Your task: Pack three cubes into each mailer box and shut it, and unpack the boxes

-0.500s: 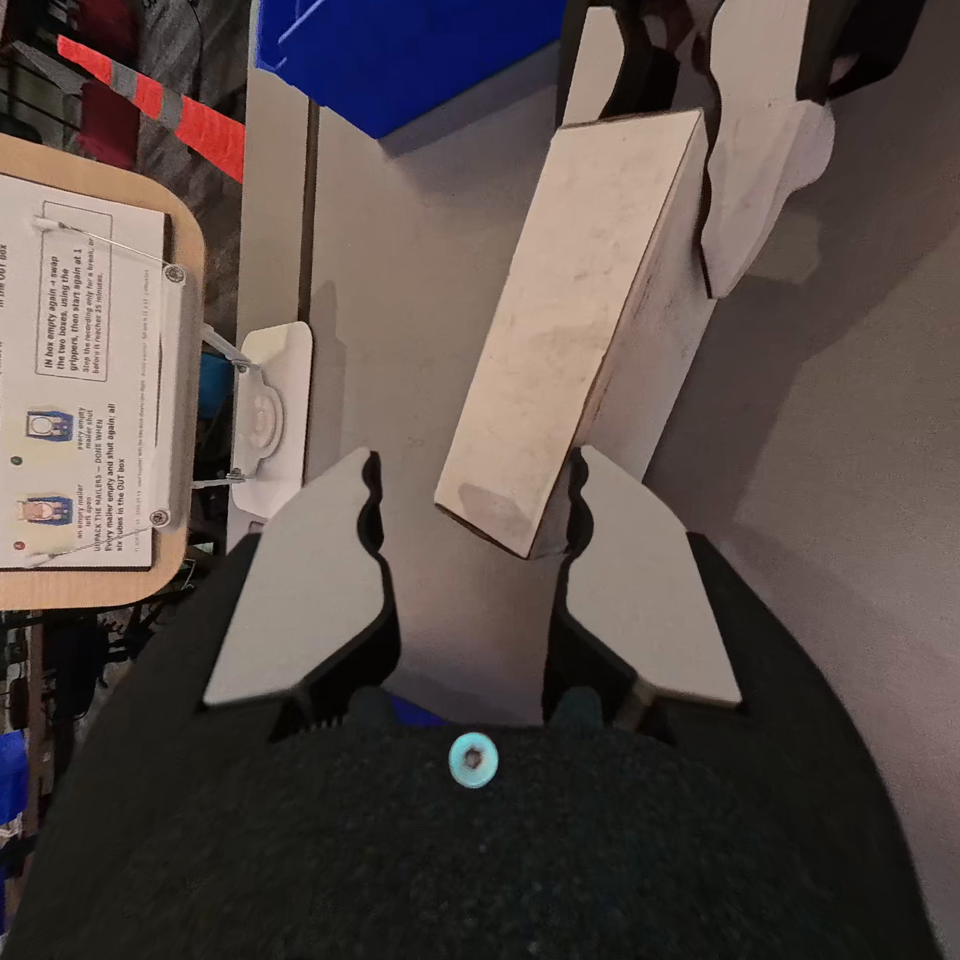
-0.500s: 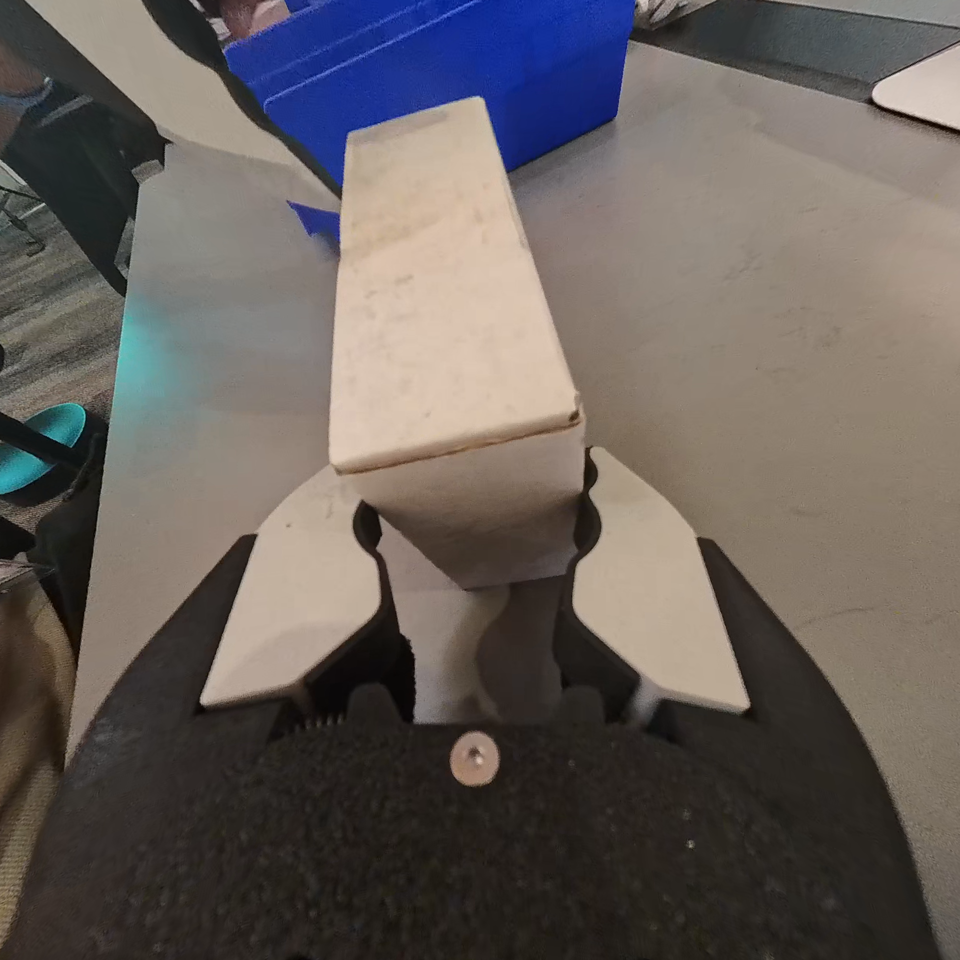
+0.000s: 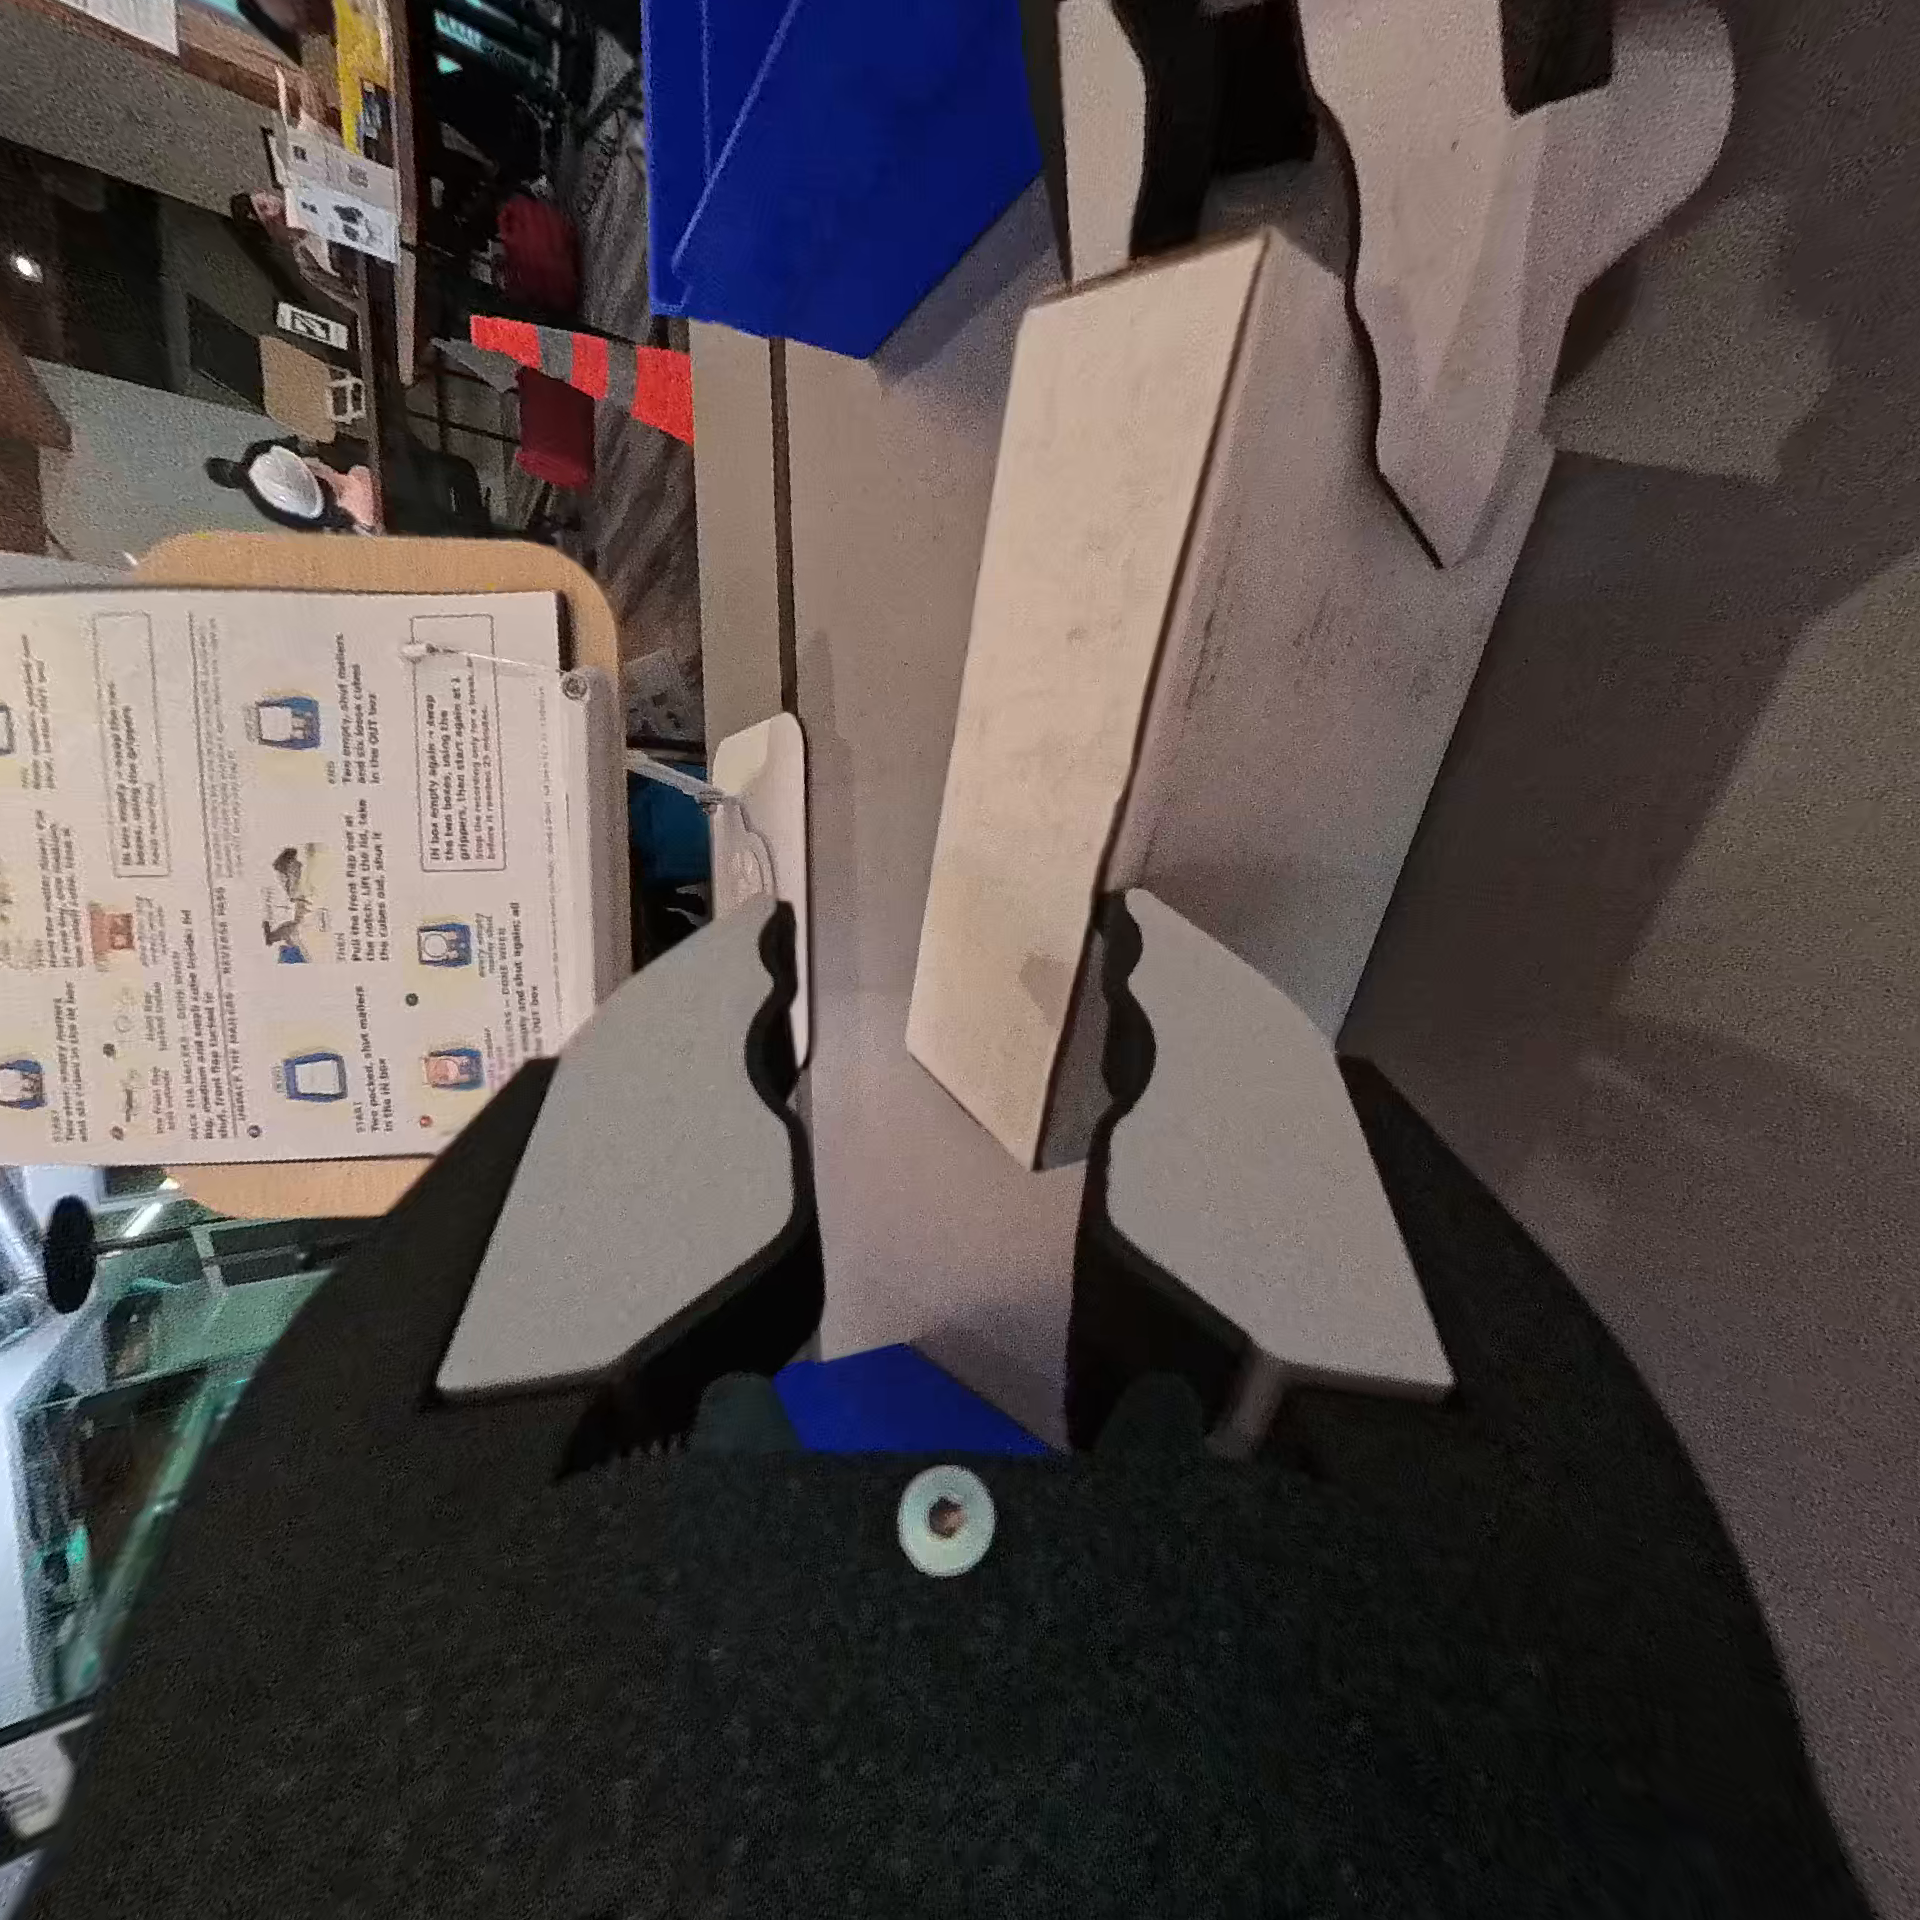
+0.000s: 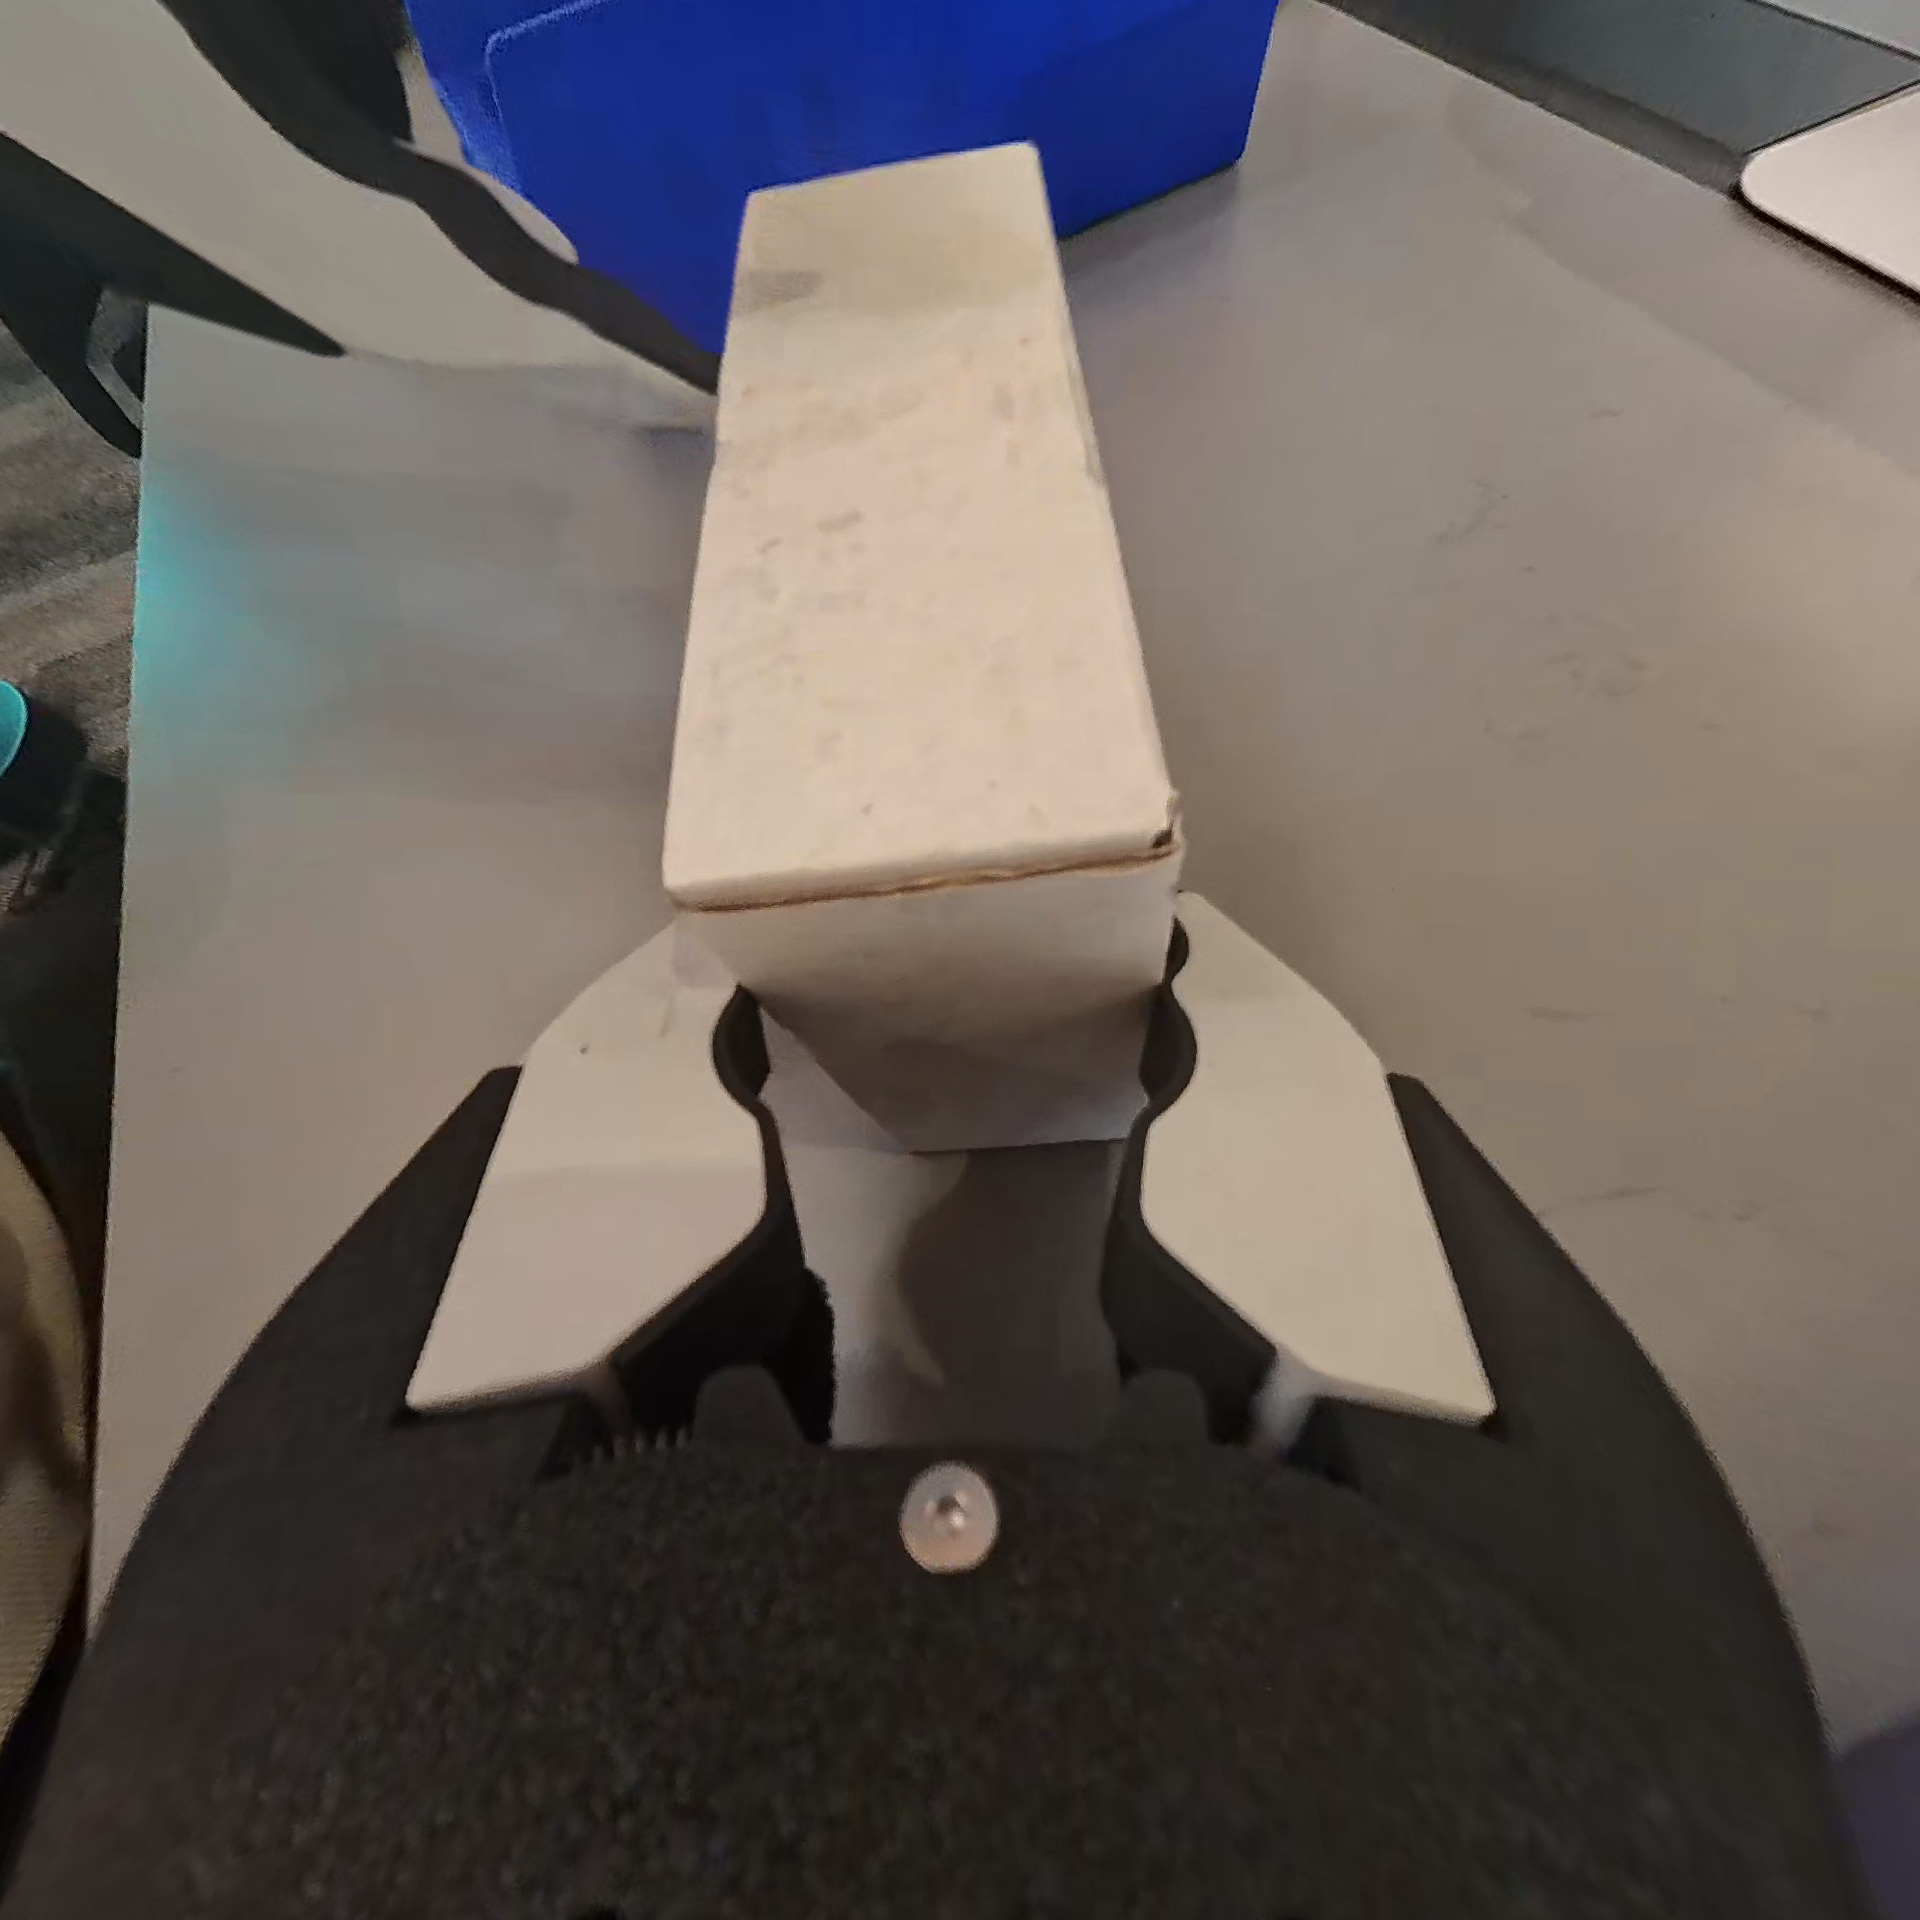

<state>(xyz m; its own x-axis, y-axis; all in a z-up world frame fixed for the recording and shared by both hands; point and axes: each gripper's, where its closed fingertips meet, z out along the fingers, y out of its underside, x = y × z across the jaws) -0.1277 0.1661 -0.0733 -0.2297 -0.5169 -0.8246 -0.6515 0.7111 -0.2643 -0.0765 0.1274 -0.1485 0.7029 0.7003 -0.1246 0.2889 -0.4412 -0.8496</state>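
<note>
A shut white mailer box [image 4: 914, 571] is held above the grey table [image 4: 1507, 623], long axis pointing away from my right gripper [image 4: 956, 1018], which is shut on its near end. In the left wrist view the same box [image 3: 1091, 675] hangs at a slant, and its near corner lies against the inner edge of the right finger [image 3: 1226, 1122] of my left gripper [image 3: 945, 1039], which is open and holds nothing. The right gripper's finger [image 3: 1444, 260] shows at the box's far end. No cubes are in view.
A blue bin [image 4: 831, 104] stands on the table just beyond the box, and shows in the left wrist view [image 3: 852, 156] too. An instruction sheet on a wooden board [image 3: 291, 873] stands off the table's edge. A silver flat device [image 4: 1849, 177] lies at the far right.
The right gripper has carried the box closer to the blue bin. The left gripper has moved along with it and stays open at the box's far end.
</note>
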